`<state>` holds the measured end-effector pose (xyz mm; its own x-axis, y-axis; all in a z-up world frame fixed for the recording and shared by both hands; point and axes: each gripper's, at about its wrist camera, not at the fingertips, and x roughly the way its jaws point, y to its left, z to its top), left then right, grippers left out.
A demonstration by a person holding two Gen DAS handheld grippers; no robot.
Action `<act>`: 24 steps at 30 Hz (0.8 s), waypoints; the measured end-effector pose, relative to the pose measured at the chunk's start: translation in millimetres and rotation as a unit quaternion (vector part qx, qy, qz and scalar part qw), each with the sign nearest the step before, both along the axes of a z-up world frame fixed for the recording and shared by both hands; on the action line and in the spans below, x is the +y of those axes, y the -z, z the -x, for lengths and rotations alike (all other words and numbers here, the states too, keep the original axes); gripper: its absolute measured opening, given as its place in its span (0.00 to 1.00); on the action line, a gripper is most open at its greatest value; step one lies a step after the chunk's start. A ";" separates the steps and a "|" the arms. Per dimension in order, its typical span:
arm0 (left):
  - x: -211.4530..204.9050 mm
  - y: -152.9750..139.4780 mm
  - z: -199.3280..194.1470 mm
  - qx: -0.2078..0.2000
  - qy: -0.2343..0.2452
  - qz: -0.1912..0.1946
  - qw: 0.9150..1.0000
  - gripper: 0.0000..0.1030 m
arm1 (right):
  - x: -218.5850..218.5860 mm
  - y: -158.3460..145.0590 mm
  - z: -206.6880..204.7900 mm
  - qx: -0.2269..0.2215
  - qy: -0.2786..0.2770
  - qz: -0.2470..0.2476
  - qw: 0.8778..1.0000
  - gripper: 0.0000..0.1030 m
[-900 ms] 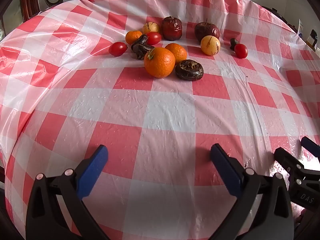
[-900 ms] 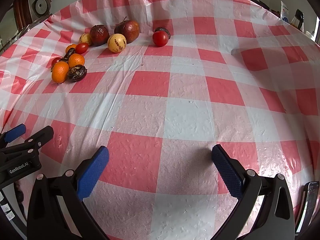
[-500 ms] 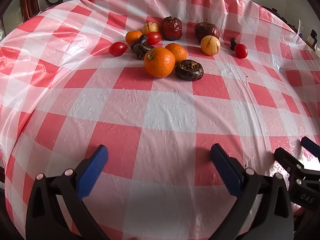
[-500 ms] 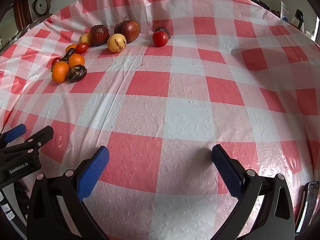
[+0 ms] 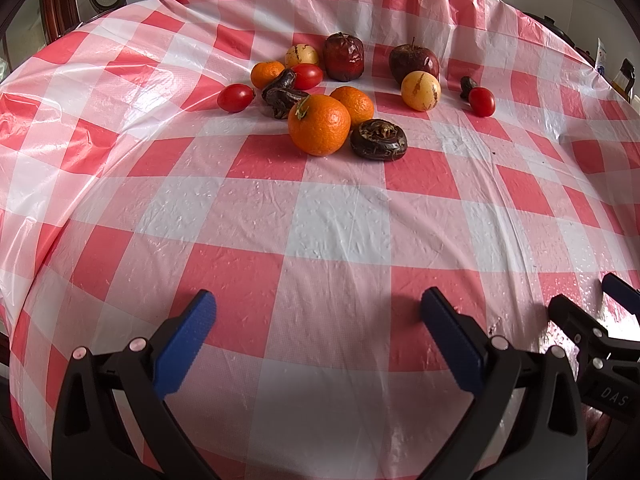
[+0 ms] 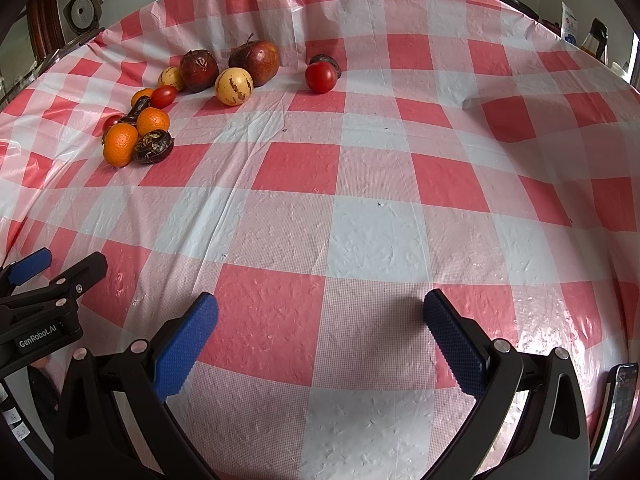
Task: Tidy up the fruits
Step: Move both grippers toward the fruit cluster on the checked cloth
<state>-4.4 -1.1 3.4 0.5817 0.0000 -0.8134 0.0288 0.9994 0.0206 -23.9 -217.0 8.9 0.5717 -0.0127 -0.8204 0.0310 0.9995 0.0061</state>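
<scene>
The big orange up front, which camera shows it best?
The left wrist view. There the big orange sits near the middle, large, its green stem and peel clear. In the right wrist view it is smaller and off to the left edge, beside a dark wrinkled fruit.

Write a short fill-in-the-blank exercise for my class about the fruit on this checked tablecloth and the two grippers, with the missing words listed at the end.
1. The tablecloth is checked in white and ____.
2. Both the left gripper and the right gripper have their jaws ____, with nothing between them.
3. In the left wrist view, the fruit that touches the right side of the largest orange is dark and ____.
4. The number of oranges on the table is ____.

Missing words: red; open; wrinkled; three
</scene>
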 end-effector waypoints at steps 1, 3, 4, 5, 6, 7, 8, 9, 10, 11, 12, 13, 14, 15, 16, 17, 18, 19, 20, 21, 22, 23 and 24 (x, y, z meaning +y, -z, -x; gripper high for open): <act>0.0 -0.2 0.2 0.000 0.000 0.000 1.000 0.99 | -0.1 0.0 0.2 0.000 0.000 0.000 1.000 0.96; -0.2 -0.5 0.7 0.000 0.000 0.000 1.000 0.99 | 0.0 -0.1 0.4 0.000 0.000 0.000 1.000 0.96; -0.1 -0.8 0.7 0.001 0.000 0.000 1.000 0.99 | -0.1 -0.1 0.6 0.000 0.000 0.000 1.000 0.96; -0.3 -1.1 0.3 0.003 0.001 0.000 1.000 0.99 | -0.1 -0.1 0.7 0.000 0.000 0.000 1.000 0.96; -0.3 -0.9 1.0 0.005 0.002 -0.001 1.000 0.99 | -0.1 -0.1 0.9 0.000 0.000 0.000 1.000 0.96; -0.1 -1.0 1.4 0.007 0.005 -0.001 1.000 0.99 | -0.4 -0.1 1.1 0.000 0.000 -0.001 1.000 0.96; 0.2 -1.2 1.8 0.009 0.009 0.000 1.000 0.99 | -0.7 -0.1 1.5 0.000 -0.002 -0.001 1.000 0.96; 0.7 -1.6 2.1 0.013 0.014 0.001 1.000 0.99 | 0.0 0.0 1.3 0.000 -0.004 -0.001 1.000 0.96; 1.9 -2.9 2.1 0.016 0.018 0.003 1.000 0.99 | 3.6 2.0 -0.4 0.000 -0.006 0.000 1.000 0.96; 0.9 -5.5 2.5 0.016 0.018 0.004 1.000 0.99 | 2.8 1.4 0.0 0.000 -0.008 0.000 1.000 0.96; 3.2 -6.1 -1.2 0.017 0.018 0.009 1.000 0.99 | 0.7 0.4 1.8 0.000 -0.009 0.000 1.000 0.96; 5.0 -6.8 -5.1 0.019 0.019 0.012 1.000 0.99 | 1.3 0.3 2.7 0.001 -0.010 0.000 1.000 0.96; 6.4 -6.2 -9.9 0.020 0.019 0.014 1.000 0.99 | 1.9 0.2 2.4 0.000 -0.010 0.000 1.000 0.96; 10.2 -7.7 -22.3 0.021 0.016 0.012 1.000 0.99 | 1.4 0.4 -0.6 0.000 -0.010 0.000 1.000 0.96; 12.9 -9.4 -31.5 0.019 0.012 0.009 1.000 0.99 | 2.0 0.5 -0.5 0.000 -0.011 0.000 1.000 0.96; 16.4 -9.3 -37.9 0.018 0.009 0.008 1.000 0.99 | 1.2 0.6 -0.2 0.000 -0.011 0.001 1.000 0.96; 21.0 -10.9 -51.5 0.012 0.001 0.008 1.000 0.99 | -0.2 0.0 4.8 0.000 -0.012 0.001 1.000 0.96; 24.5 -11.6 -61.3 0.008 -0.005 0.009 1.000 0.99 | 0.3 -0.1 5.7 0.000 -0.013 0.001 1.000 0.96; 29.7 -11.9 -74.3 0.003 -0.012 0.010 1.000 0.99 | 0.2 -0.1 6.3 0.000 -0.014 0.001 1.000 0.96; 31.6 -11.7 -80.1 0.002 -0.013 0.010 1.000 0.99 | 0.7 -0.2 6.5 0.000 -0.014 0.001 1.000 0.96; 32.9 -10.9 -86.2 0.002 -0.013 0.008 1.000 0.99 | 0.8 -0.2 6.3 0.000 -0.014 0.001 1.000 0.96; 33.9 -10.5 -95.1 0.004 -0.011 0.003 1.000 0.99 | 0.4 -0.2 6.6 0.000 -0.014 0.001 1.000 0.96; 33.4 -10.9 -98.3 0.002 -0.009 0.000 1.000 0.99 | 0.5 -0.2 6.6 0.000 -0.014 0.001 1.000 0.96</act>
